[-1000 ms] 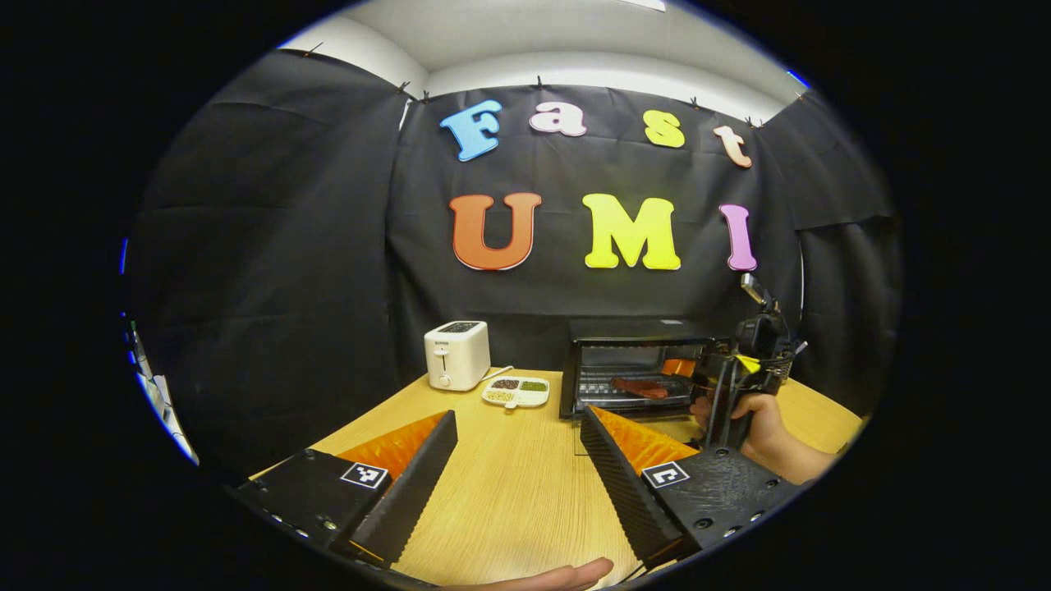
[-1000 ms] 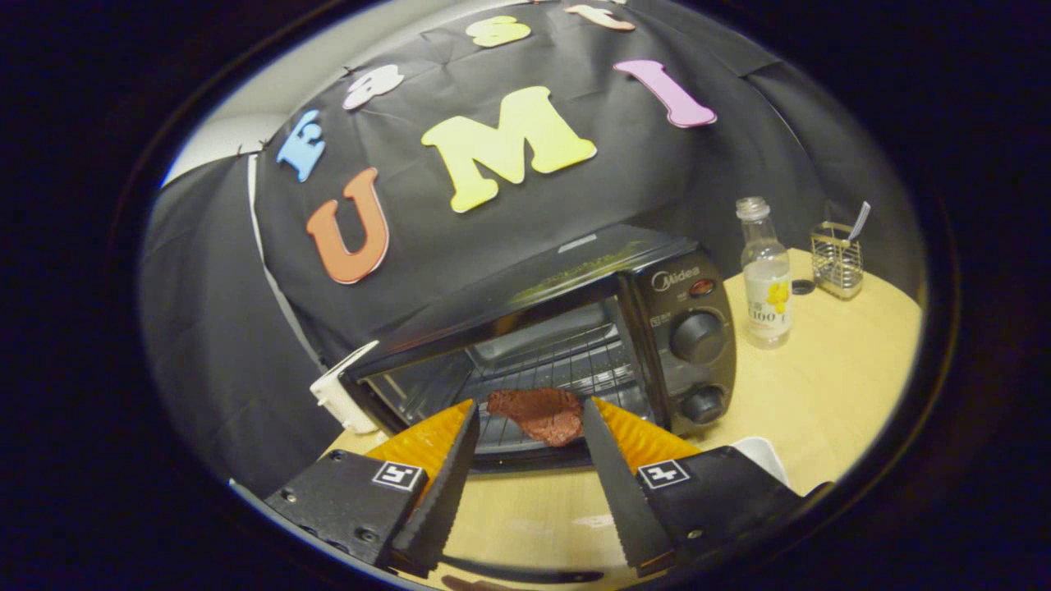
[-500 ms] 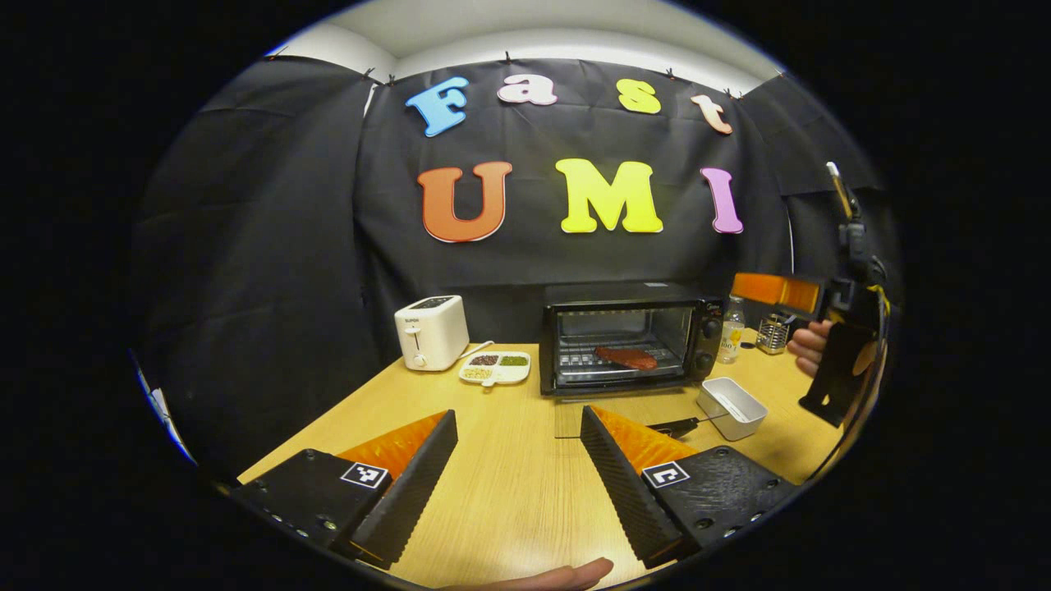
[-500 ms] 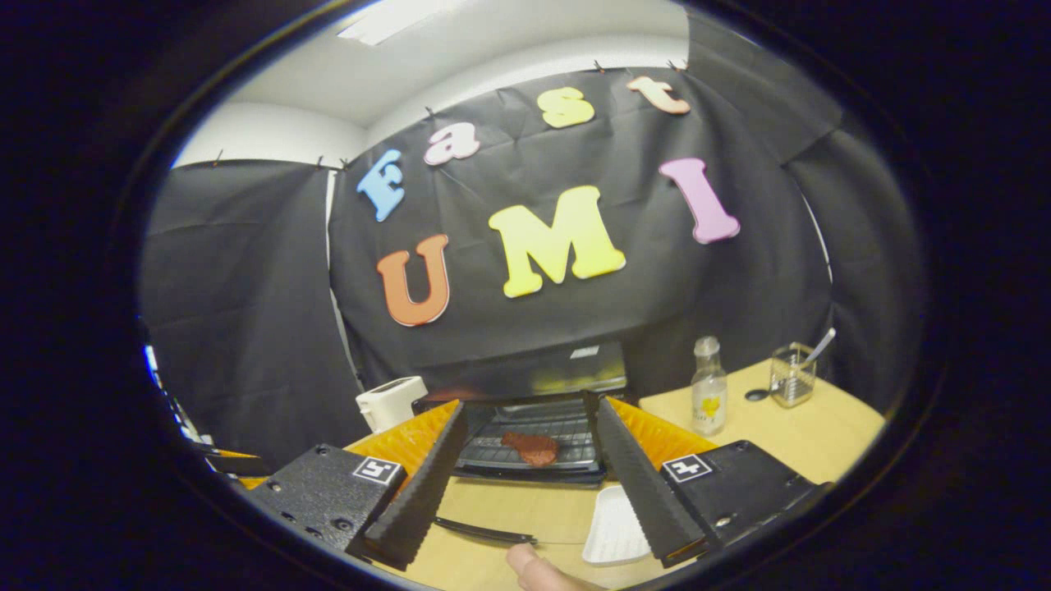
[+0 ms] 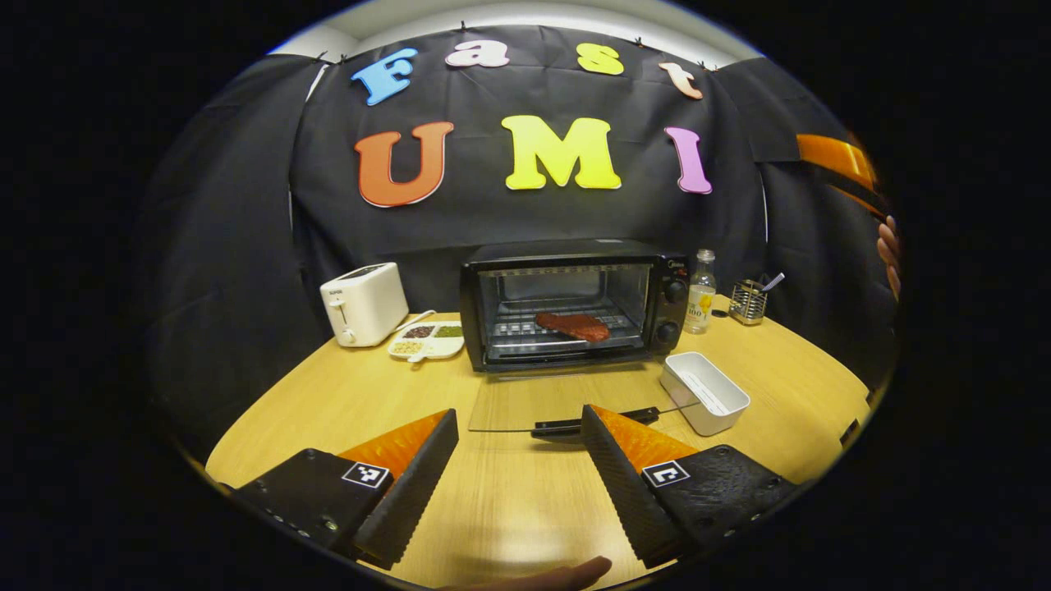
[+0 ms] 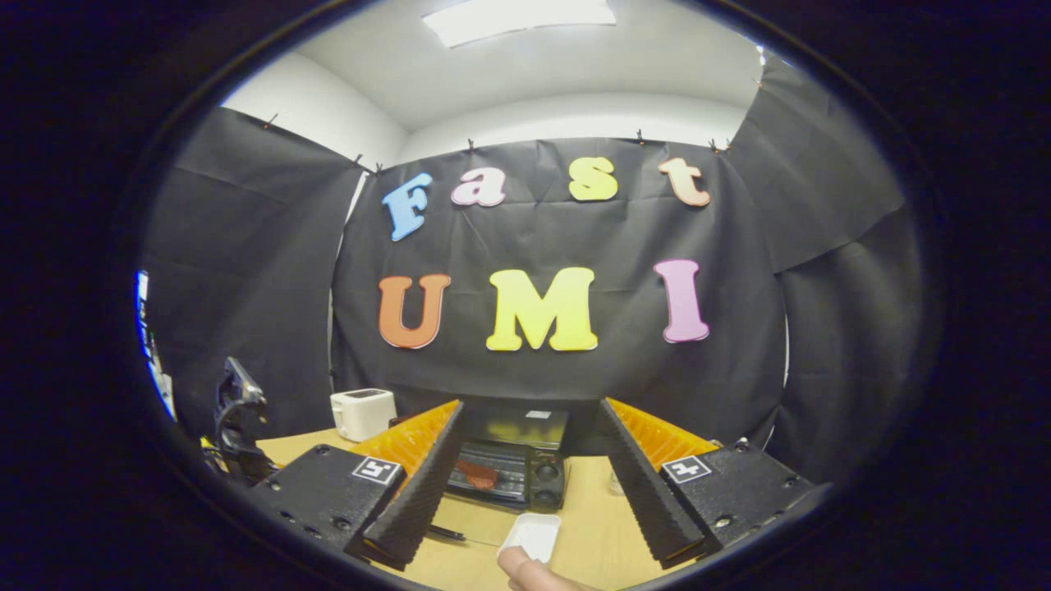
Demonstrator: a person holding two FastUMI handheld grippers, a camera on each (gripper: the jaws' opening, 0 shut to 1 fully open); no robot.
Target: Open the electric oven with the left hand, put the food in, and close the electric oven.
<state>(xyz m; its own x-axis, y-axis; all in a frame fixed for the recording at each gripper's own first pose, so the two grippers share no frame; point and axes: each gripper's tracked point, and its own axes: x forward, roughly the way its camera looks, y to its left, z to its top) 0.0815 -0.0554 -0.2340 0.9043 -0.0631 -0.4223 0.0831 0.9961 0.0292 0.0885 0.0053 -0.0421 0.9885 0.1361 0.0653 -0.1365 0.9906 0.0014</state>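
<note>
Both grippers — left and right — gape empty before the open oven; meat lies inside on its rack.

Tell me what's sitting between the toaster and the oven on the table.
In the left gripper view, a small divided dish of dried foods lies between the toaster and the oven.

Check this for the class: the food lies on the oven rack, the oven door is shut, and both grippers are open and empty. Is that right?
One error: the oven door is open, folded down flat in front of the oven, as the left gripper view shows. The food does lie on the rack, and the left gripper and right gripper are open and empty.
</note>
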